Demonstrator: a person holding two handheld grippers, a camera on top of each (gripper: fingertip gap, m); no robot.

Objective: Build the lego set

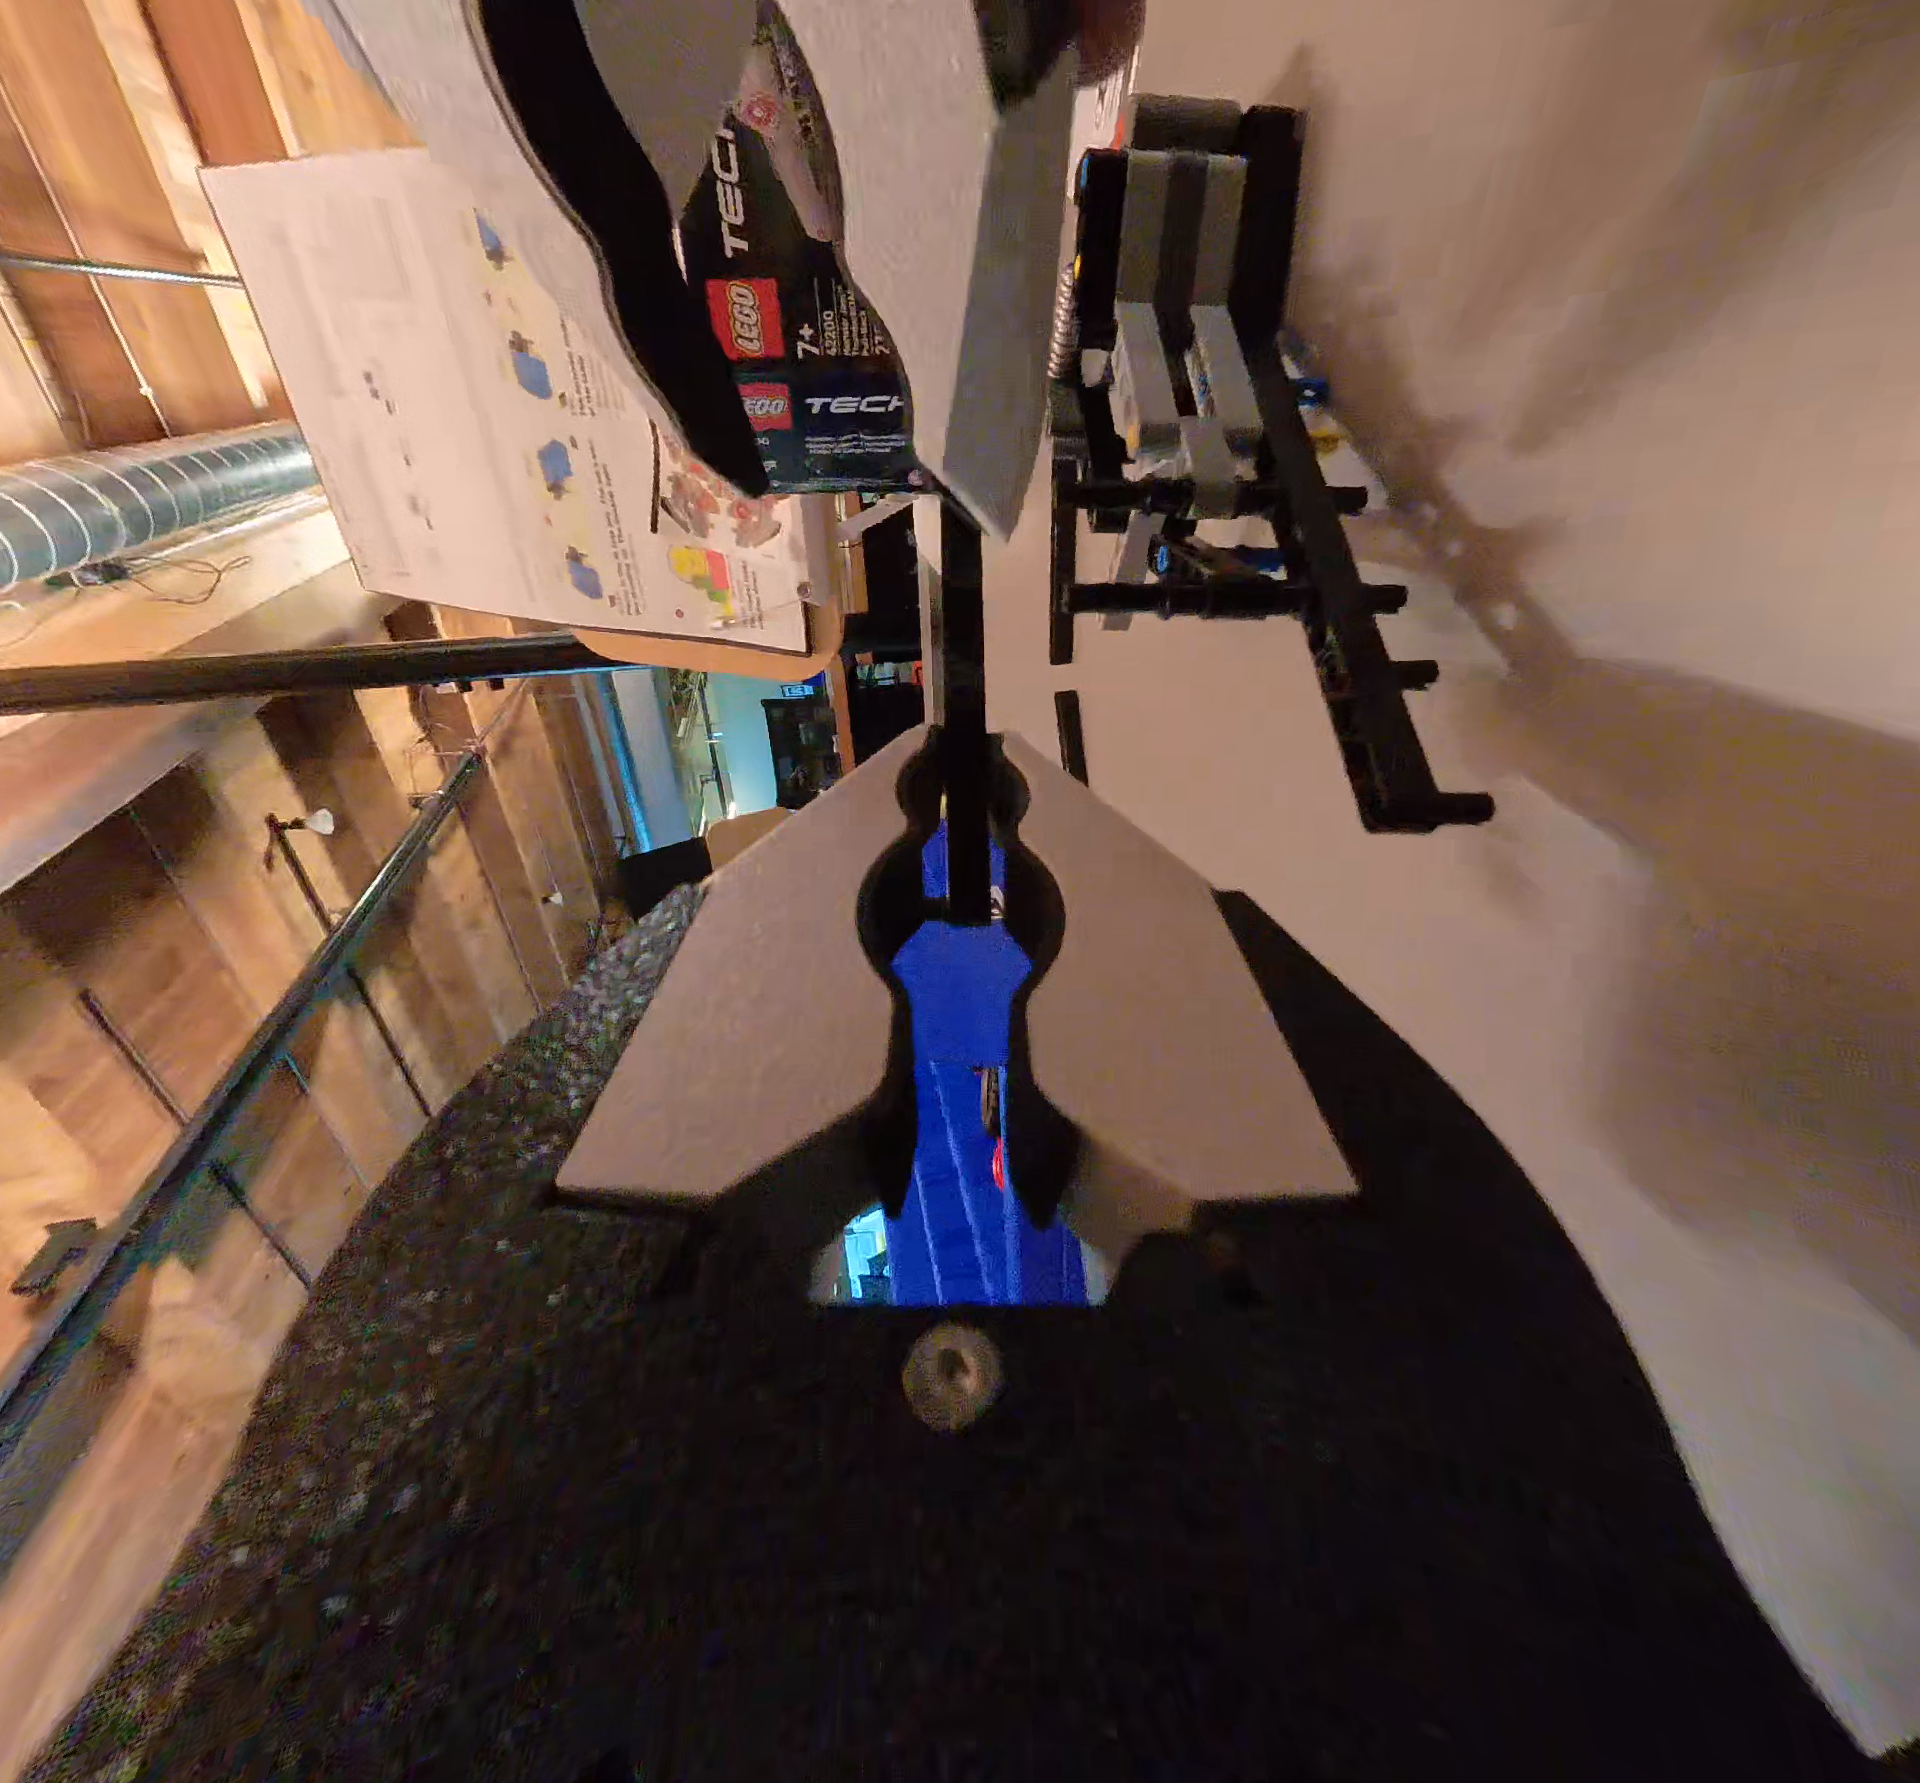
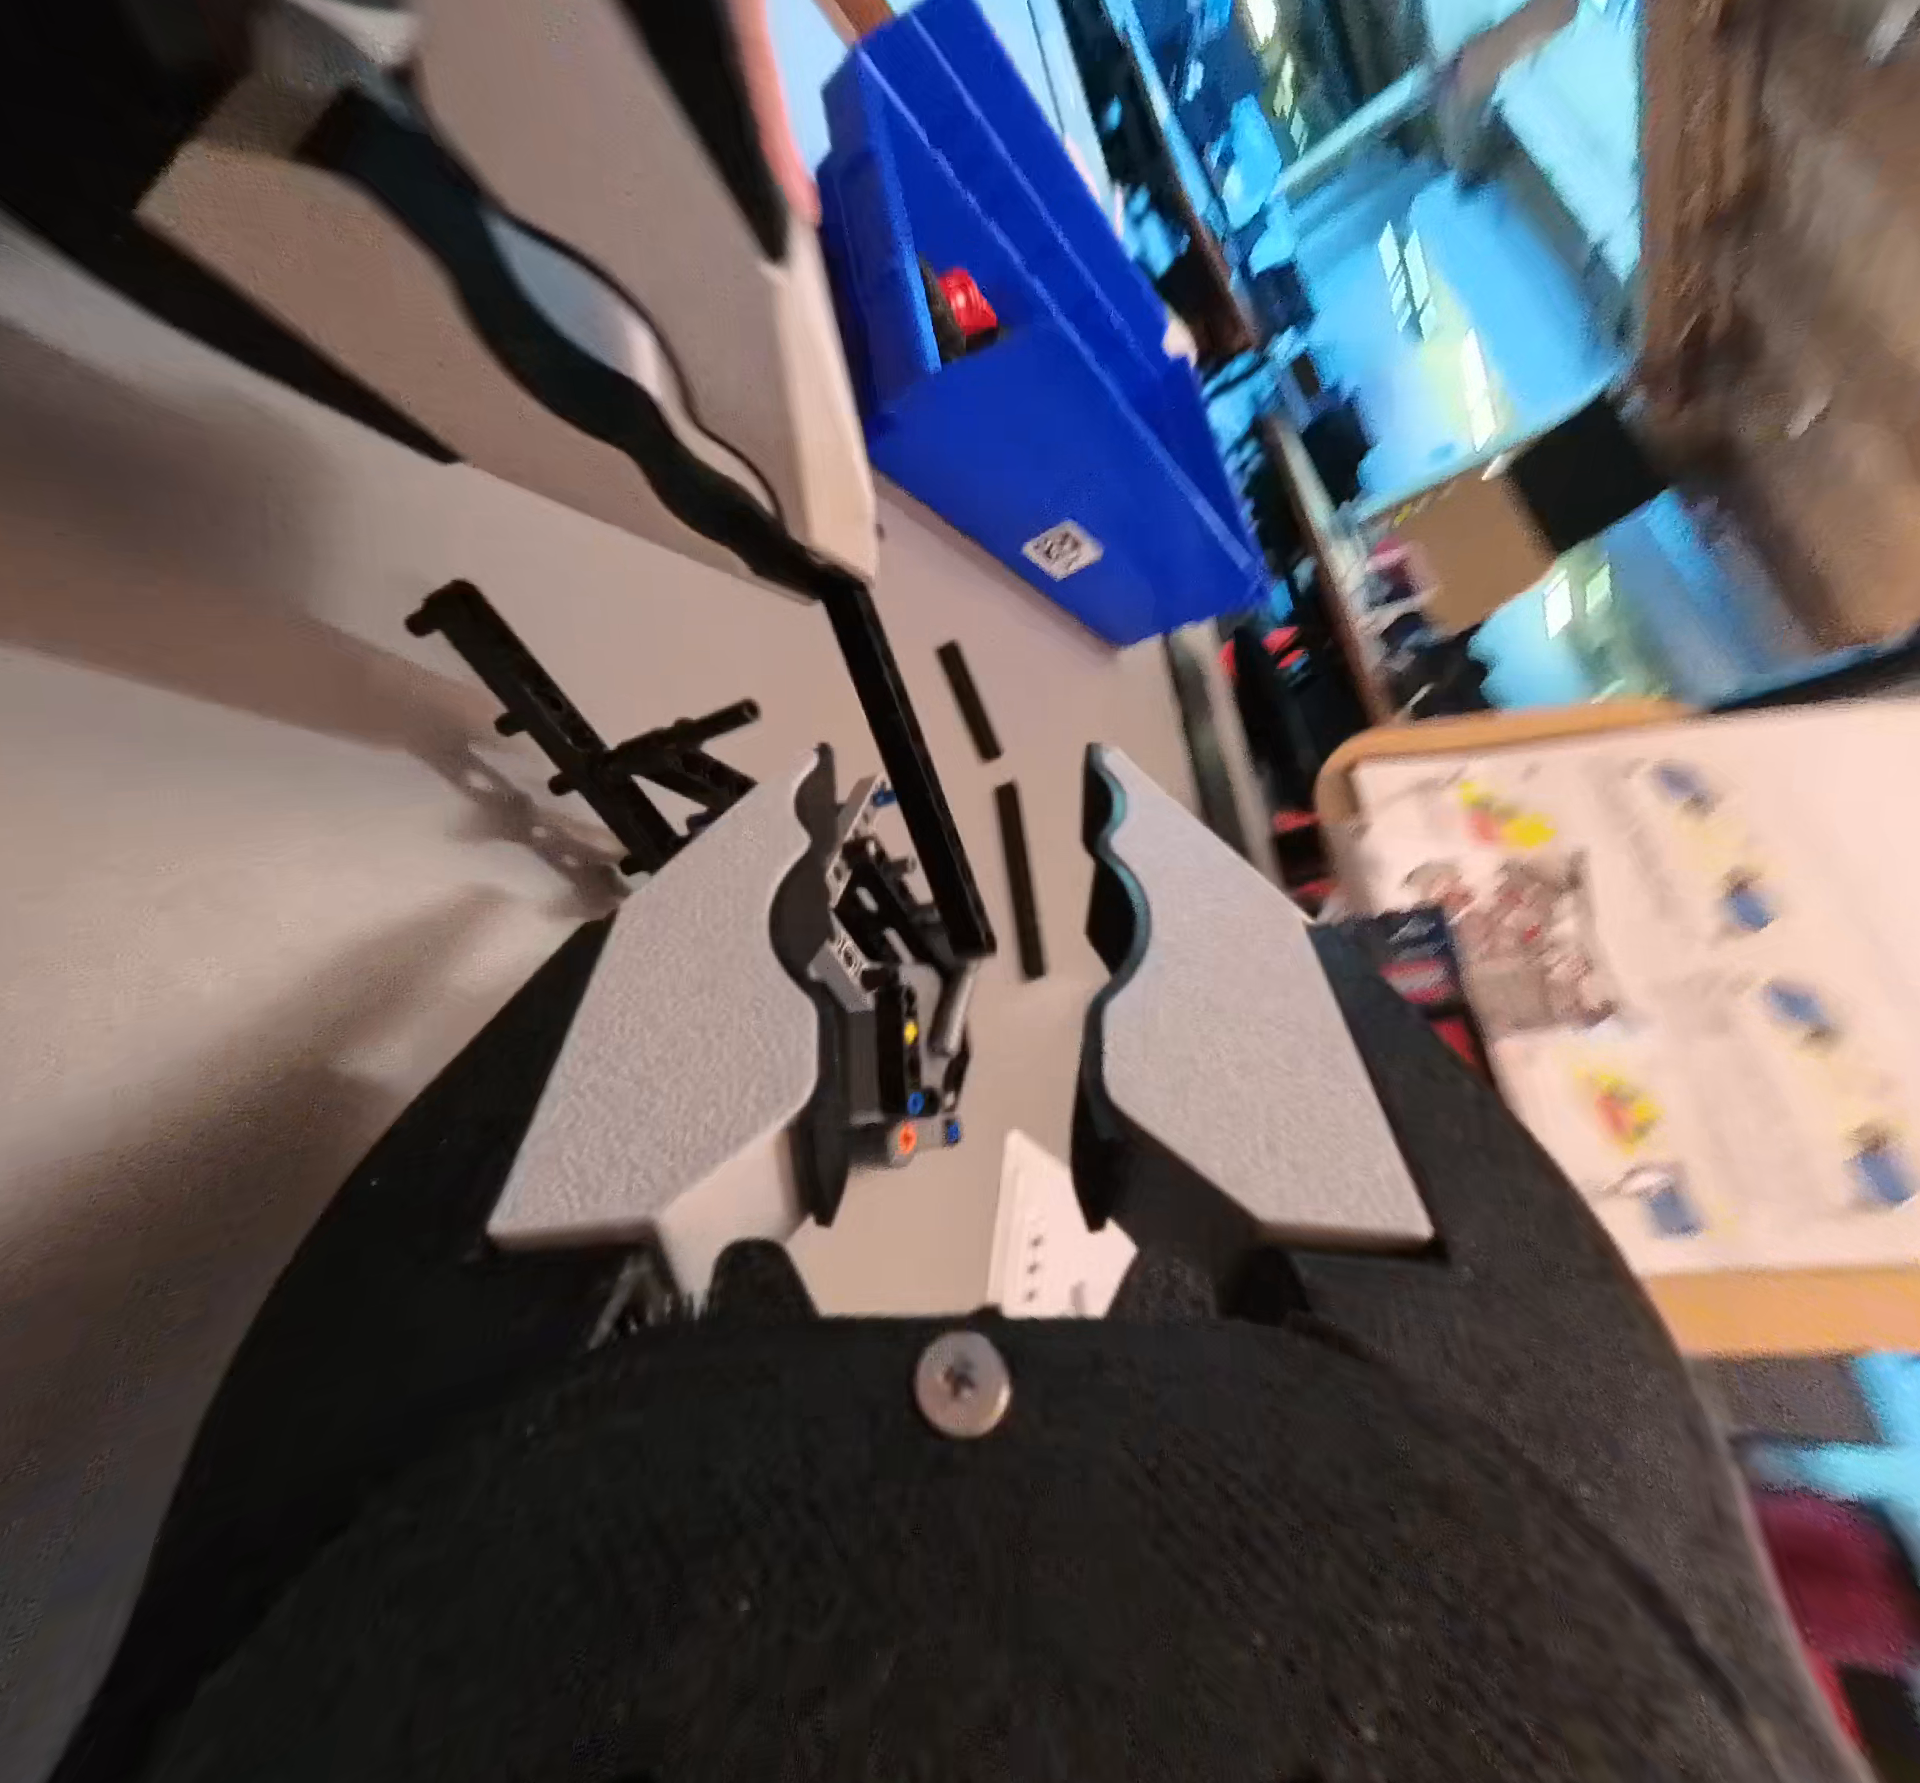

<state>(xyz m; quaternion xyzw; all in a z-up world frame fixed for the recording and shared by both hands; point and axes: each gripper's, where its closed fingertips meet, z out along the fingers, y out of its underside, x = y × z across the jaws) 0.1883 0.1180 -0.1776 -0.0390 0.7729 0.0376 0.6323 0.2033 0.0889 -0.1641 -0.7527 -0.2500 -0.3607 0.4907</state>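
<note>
My left gripper is shut on a long black beam. The beam sticks straight out from its fingertips towards the other gripper. In the right wrist view the left gripper holds the same beam slanting down over the half-built model. The model has a black frame with pegs and grey blocks, and it lies on the white table. My right gripper is open around the model's grey end. Its left pad is close to the model and its right pad stands clear of it.
Two short black pieces lie on the table beside the beam. A blue bin with a red part stands behind. An instruction sheet on a board is at the right. The set's box stands behind the right gripper. The left gripper's tips are roughly 4 centimeters from the right gripper's.
</note>
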